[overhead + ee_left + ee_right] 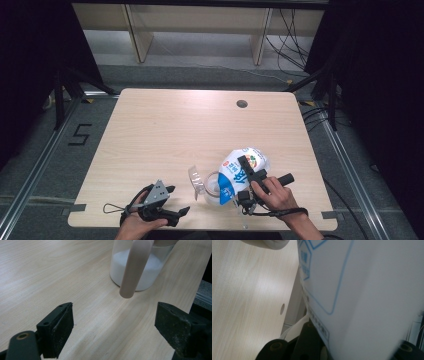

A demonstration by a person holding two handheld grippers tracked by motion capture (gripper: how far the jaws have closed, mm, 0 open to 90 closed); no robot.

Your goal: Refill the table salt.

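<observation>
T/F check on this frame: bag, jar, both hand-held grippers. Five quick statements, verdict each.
1. The right hand-held gripper is shut on the white and blue bag. True.
2. The left hand-held gripper holds the jar. False: its jaws stand open on nothing, short of the clear jar.
3. The jar holds white powder. True.
4. The bag lies flat at the table's far edge. False: it is held tilted over the jar, near the front edge of the table.
5. The jar's lid is closed. False: it is flipped open.
</observation>
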